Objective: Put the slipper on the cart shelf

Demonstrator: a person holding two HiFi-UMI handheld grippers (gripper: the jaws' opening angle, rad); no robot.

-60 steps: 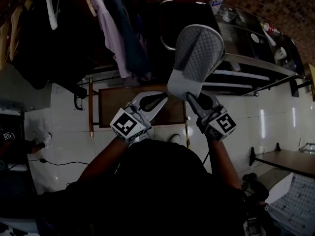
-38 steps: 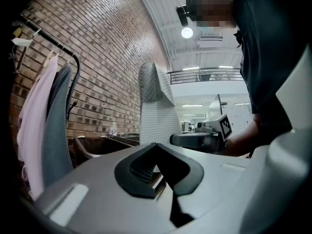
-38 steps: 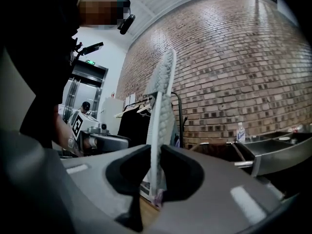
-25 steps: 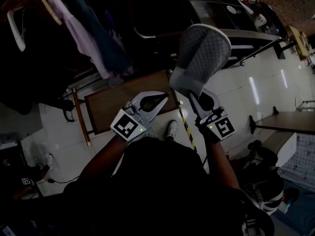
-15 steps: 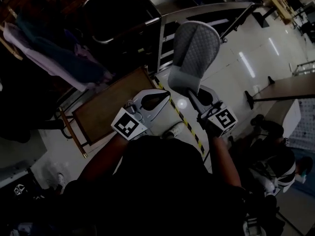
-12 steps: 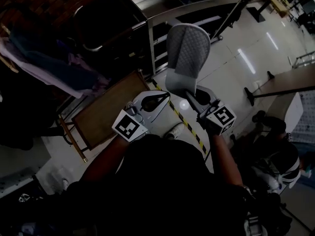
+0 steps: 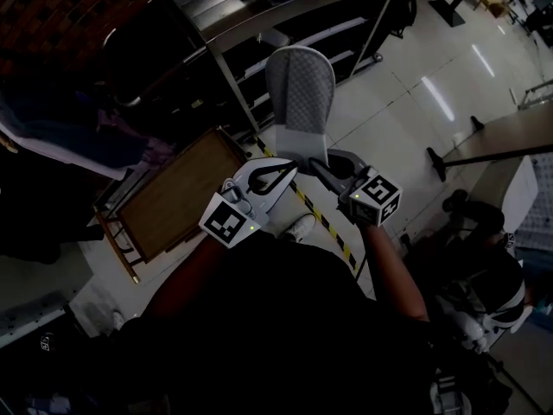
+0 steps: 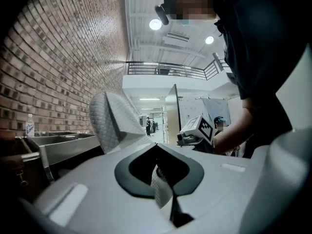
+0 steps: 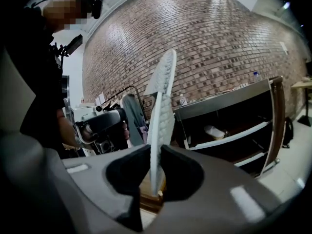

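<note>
Holding the slipper (image 7: 300,85) upright out front, heel end down. My right gripper (image 7: 318,164) is clamped on the sole's edge and my left gripper (image 7: 287,175) is pinching the quilted upper. Carry step, I reckon; next it has to go across the pale tile floor (image 7: 406,102) onto a shelf (image 7: 337,33) of the steel cart (image 7: 285,7), brick wall (image 9: 219,48) behind.

My right tool (image 7: 318,164) pinches the grey quilted slipper (image 7: 300,93) upright; my left tool (image 7: 285,175) sits just beside its lower end.
</note>
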